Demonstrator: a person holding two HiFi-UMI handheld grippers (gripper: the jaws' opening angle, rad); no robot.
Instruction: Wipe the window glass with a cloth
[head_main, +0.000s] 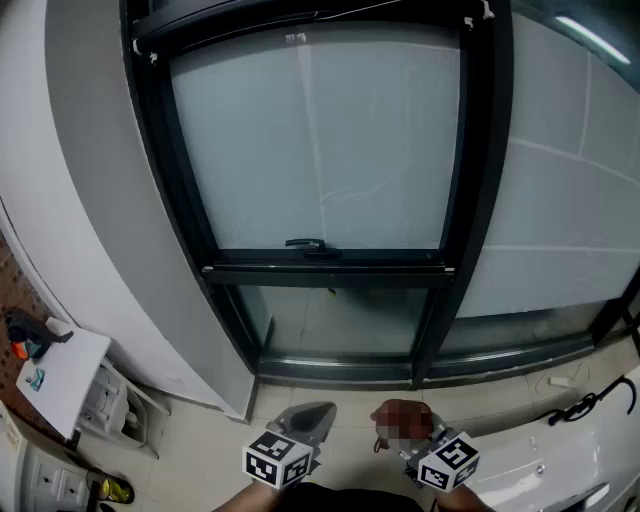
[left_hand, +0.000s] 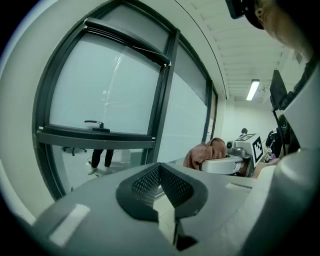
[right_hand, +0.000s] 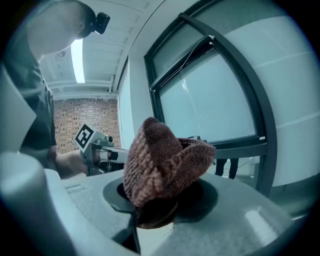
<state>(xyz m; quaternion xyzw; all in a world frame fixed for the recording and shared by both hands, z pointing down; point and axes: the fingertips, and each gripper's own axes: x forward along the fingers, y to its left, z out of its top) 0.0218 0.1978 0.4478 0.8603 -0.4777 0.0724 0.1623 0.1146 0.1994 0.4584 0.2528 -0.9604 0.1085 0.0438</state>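
Our right gripper (right_hand: 161, 212) pinched the cloth (right_hand: 165, 165) low in the frame's centre. It looked soft, light and floppy, best held bunched. Our left gripper (left_hand: 161, 187) was closed, empty; window glass (head_main: 310, 140) above.

Head view: set high, facing forward and steeply down at the window (head_main: 320, 150); both grippers sit at its bottom edge.

Left gripper (head_main: 308, 420) view: low, tilted up, with the window to its left.

Right gripper (head_main: 405, 432) view: likewise low and tilted up, with the window to its right and the cloth (right_hand: 165, 165) blocking its centre.

All three views share the window's crossbar (head_main: 330, 268). Each gripper view also takes in the other gripper.
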